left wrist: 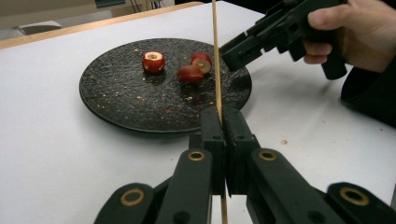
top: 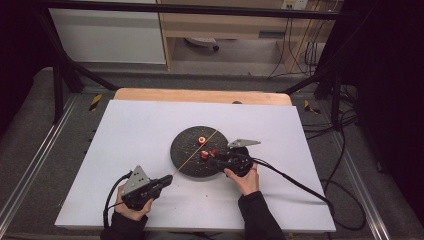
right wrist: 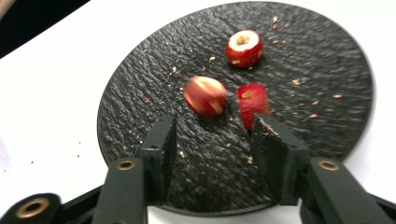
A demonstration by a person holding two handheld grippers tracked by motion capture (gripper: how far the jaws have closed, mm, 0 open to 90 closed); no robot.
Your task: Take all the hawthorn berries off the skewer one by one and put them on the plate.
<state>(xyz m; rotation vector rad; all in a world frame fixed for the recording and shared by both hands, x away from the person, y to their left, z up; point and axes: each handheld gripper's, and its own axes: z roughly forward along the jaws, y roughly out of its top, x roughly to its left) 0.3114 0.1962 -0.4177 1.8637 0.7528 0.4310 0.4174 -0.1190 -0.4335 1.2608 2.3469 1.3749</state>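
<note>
A round black plate [top: 182, 150] holds three red fruit pieces. One hollowed piece [right wrist: 244, 47] lies farther off, and two pieces [right wrist: 205, 95] [right wrist: 252, 102] lie close together near my right gripper [right wrist: 215, 135]. That gripper hovers low over the plate's near part, jaws apart with nothing between them; the right-hand piece lies just past one fingertip [right wrist: 268, 133]. My left gripper [left wrist: 223, 116] sits at the plate's near-left edge, shut on a thin wooden skewer [left wrist: 215, 56] that slants up across the plate. In the high view the skewer [top: 192, 156] runs toward the far right.
The plate [left wrist: 116, 93] rests mid-table on a white table cover [top: 140, 125], with small crumbs scattered on the plate and the cover. Cables trail from both grippers toward the near and right edges. Bare white surface lies left of and behind the plate.
</note>
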